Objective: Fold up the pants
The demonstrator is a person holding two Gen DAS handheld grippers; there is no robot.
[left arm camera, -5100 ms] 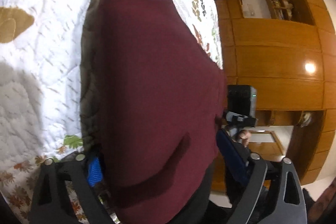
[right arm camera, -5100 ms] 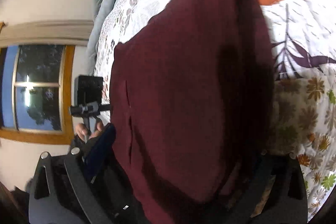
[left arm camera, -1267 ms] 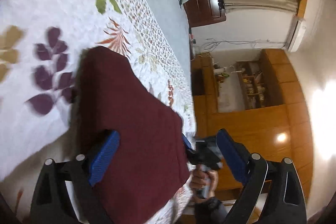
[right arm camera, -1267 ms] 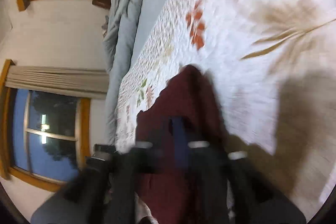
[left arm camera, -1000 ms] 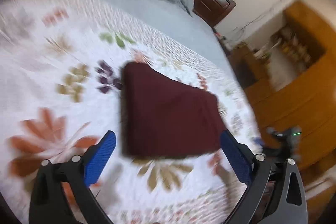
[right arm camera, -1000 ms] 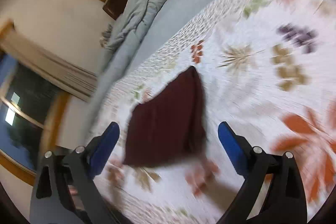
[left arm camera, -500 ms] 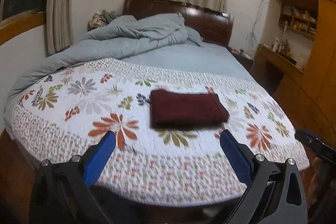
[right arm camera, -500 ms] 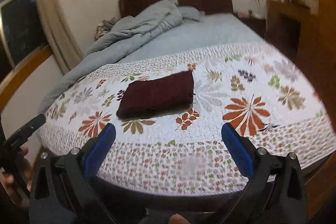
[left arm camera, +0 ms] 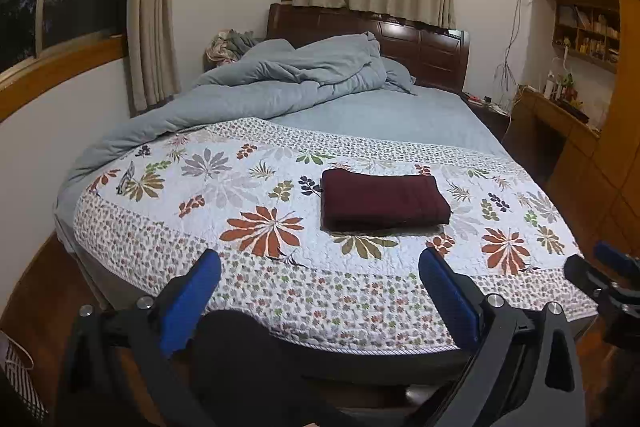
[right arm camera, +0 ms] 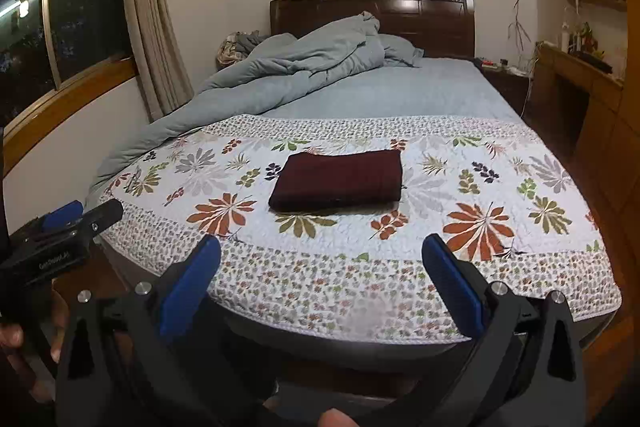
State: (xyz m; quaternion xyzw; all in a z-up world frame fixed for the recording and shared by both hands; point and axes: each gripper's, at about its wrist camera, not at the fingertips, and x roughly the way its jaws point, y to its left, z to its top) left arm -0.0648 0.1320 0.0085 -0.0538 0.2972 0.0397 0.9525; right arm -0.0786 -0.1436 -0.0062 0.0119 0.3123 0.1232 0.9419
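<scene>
The maroon pants (left arm camera: 382, 201) lie folded into a flat rectangle on the floral quilt (left arm camera: 256, 195), near the foot of the bed. They show in the right wrist view too, as the same dark rectangle (right arm camera: 340, 181). My left gripper (left arm camera: 320, 269) is open, well back from the bed's foot edge, nothing between its blue pads. My right gripper (right arm camera: 322, 259) is also open and empty, equally far from the pants. Each gripper appears at the edge of the other's view: the right one (left arm camera: 612, 275) and the left one (right arm camera: 64, 227).
A rumpled grey duvet (left arm camera: 280, 83) is heaped toward the dark wooden headboard (left arm camera: 400, 43). Wooden cabinets and a desk (left arm camera: 568, 123) line the right wall. A window (right arm camera: 60, 11) with curtains is on the left. Wooden floor surrounds the bed's foot.
Both grippers let go of the pants and pulled back from the bed. The folded pants stayed on the quilt; the views swung from close-up to level, facing the whole bed.
</scene>
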